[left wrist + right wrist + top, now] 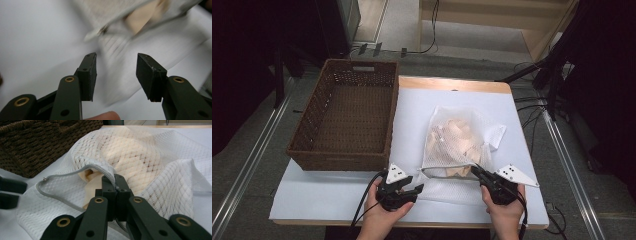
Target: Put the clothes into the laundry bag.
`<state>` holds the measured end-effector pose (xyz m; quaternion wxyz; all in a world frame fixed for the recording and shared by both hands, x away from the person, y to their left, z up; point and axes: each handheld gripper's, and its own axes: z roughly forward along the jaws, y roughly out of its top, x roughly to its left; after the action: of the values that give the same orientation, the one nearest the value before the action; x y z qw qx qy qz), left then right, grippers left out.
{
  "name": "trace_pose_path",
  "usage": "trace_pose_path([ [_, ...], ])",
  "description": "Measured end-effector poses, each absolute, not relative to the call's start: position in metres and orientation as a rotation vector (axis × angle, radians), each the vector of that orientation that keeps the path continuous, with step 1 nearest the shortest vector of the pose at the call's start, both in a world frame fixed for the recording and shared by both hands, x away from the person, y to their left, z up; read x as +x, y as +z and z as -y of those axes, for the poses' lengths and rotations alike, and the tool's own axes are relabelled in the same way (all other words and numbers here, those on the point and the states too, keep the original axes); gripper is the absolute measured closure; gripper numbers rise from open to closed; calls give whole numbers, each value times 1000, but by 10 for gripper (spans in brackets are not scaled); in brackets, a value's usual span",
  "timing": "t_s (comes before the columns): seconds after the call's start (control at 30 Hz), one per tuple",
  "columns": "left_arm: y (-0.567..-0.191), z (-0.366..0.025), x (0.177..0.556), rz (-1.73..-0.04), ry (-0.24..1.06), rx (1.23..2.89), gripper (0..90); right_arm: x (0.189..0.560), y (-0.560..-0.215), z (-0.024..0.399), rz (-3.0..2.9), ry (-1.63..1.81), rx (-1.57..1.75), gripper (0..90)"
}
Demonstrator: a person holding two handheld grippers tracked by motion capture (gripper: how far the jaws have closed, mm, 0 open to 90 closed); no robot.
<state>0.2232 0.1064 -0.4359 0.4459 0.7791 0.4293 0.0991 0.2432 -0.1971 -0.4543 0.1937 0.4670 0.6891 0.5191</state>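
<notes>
On table [337, 200], near edge, at 6 o'clock of the mesh laundry bag [462, 142]: both my grippers sit low, approx side by side. R gripper [477, 172] [116, 185] – jaws clenched on bag's zipper hem [75, 173], hem lifted at that corner, mouth gaping; beige cloth [136, 157] visible inside thru mesh. L gripper [414, 187] [116, 72] – jaws released, nothing pinched; bare white surface and loose mesh lie between and beyond them, not touching the pads. Bag's near corner w/ zipper end sits at 12 o'clock of L jaws, close but apart; that view is blurred. Bag lies flat on white sheet at table centre-right. Wicker basket [347, 115] at 9 o'clock of bag, just beside it, on table's left part. Cables trail from both grippers toward 6 o'clock
</notes>
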Motion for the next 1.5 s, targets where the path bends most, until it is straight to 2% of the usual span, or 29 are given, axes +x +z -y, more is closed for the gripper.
trace_pose_path([
  [0.1,-421,-82,220,-977,241,1955,504,243,-454,197,-1933,1457,1314,896],
  [0.2,-430,-49,233,-966,244,2062,582,244,-454,196,-1934,1460,1313,896],
  [0.3,-451,-20,256,-1016,249,2169,625,243,-453,195,-1935,1461,1303,896],
  [0.5,-468,21,287,-1097,368,2197,628,244,-453,196,-1932,1478,1307,896],
  [0.63,-466,35,299,-1140,416,2198,738,245,-453,195,-1939,1483,1308,897],
  [0.7,-465,39,308,-1163,394,2189,797,245,-454,195,-1940,1481,1310,897],
  [0.83,-467,41,327,-1270,357,2038,832,247,-457,193,-1943,1467,1324,897],
  [0.9,-472,35,337,-1343,310,1942,830,248,-460,194,-1948,1450,1328,897],
  [0.97,-473,31,339,-1352,259,1920,808,248,-465,193,-1966,1414,1334,897],
  [1.0,-472,31,337,-1319,243,1946,781,248,-467,192,-1975,1404,1338,897],
  [1.07,-467,27,328,-1224,195,2026,627,249,-470,192,-1982,1383,1345,897],
  [1.1,-463,23,323,-1193,168,2033,584,250,-470,192,-1987,1378,1343,897],
  [1.27,-436,-19,290,-1056,181,1999,524,254,-471,196,-1976,1367,1349,895],
  [1.3,-432,-29,286,-1047,202,1987,524,255,-471,196,-1975,1357,1350,874],
  [1.37,-426,-52,279,-1069,247,1951,524,259,-474,197,-2001,1298,1355,726],
  [1.4,-426,-59,276,-1083,265,1944,522,261,-477,199,-2025,1265,1379,624],
  [1.5,-434,-79,269,-1128,333,1966,517,259,-484,206,-2057,1224,1411,500],
])
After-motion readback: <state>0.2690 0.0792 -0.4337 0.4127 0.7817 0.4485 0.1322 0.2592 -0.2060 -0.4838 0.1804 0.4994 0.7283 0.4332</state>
